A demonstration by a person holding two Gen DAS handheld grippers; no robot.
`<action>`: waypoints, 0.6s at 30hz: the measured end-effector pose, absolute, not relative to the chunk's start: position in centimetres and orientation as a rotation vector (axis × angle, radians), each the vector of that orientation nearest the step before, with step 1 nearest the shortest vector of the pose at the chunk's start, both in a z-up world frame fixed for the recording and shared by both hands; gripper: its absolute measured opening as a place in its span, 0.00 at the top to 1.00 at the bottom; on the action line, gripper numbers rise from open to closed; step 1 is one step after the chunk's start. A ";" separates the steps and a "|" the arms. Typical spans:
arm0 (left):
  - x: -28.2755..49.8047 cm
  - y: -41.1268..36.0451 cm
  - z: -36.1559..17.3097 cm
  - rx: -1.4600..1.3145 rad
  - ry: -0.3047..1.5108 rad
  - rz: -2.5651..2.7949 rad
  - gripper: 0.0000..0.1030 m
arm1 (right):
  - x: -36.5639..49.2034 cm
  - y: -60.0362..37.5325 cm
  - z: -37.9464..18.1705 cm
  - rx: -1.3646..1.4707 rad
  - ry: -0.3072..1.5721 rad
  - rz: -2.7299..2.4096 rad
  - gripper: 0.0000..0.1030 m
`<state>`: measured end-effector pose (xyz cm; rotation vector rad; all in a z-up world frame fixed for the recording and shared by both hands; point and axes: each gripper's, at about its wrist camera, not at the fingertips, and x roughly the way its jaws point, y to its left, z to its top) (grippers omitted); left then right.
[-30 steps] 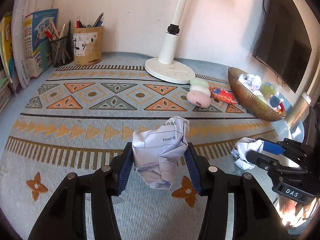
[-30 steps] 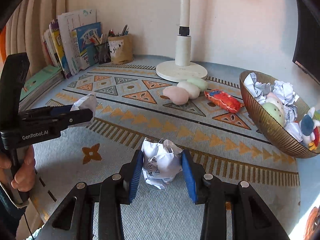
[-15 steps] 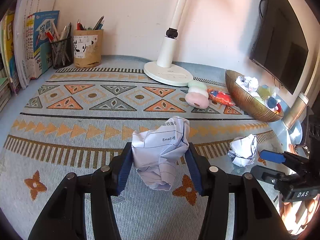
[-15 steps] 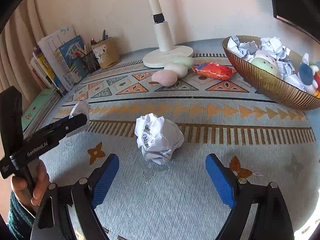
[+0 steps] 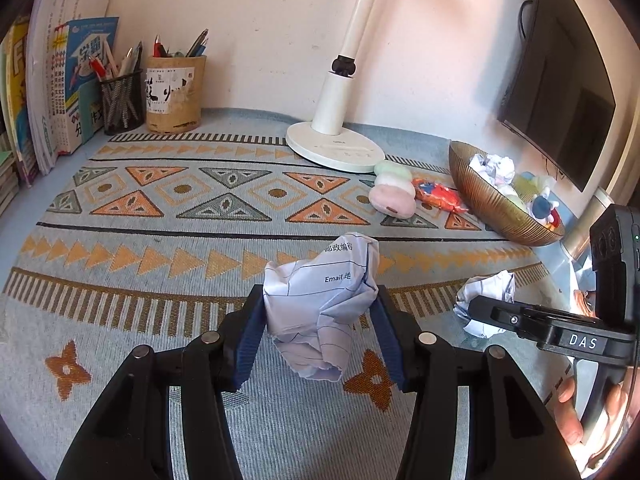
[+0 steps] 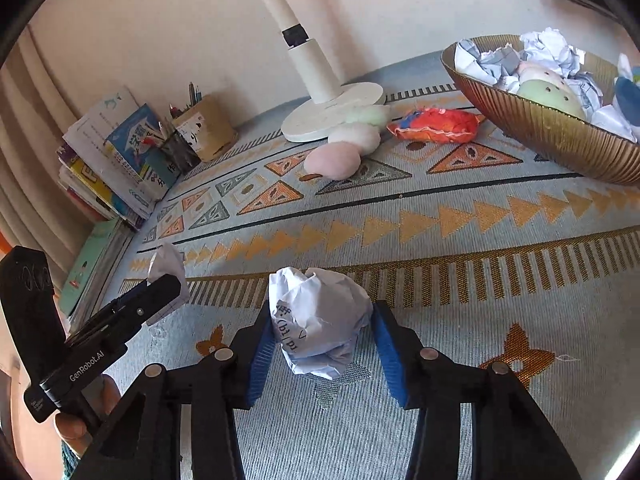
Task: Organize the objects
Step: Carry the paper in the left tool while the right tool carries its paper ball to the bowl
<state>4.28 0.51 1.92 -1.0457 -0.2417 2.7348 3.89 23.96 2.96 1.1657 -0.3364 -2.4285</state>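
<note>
We pinch a paper ball (image 5: pixel 320 304) in the left gripper (image 5: pixel 318 340); our right gripper (image 6: pixel 320 344) has just been closing on a second ball (image 6: pixel 316 320). Next we carry both to the gold bowl (image 6: pixel 540 128) beyond.

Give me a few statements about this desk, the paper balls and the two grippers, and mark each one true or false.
1. Each gripper has a crumpled paper ball between its fingers. True: the left gripper has one paper ball, the right gripper another paper ball, its jaws having just closed in on it.
2. The bowl is empty. False: it holds crumpled paper and soft toys.
3. The lamp stands on the mat near the wall. True.
4. The pen holders lie tipped over. False: they stand upright beside the books.
5. The red toy is in the bowl. False: it lies on the mat beside it.
</note>
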 end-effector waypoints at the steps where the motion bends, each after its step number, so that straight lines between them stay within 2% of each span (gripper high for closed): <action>1: 4.3 0.7 1.9 -1.048 -0.231 2.738 0.52 | 4.3 23.9 3.3 1.139 -0.323 -2.437 0.55; 7: 3.6 2.4 3.1 -1.074 -0.183 2.721 0.52 | 5.9 25.1 5.4 1.063 -0.240 -2.507 0.55; 12: 1.3 6.5 8.8 -0.912 -0.174 2.660 0.52 | 5.2 31.0 11.3 0.898 -0.282 -2.680 0.55; 18: -4.8 15.0 14.1 -0.794 -0.091 2.547 0.52 | 2.4 41.6 16.8 0.761 -0.502 -3.009 0.54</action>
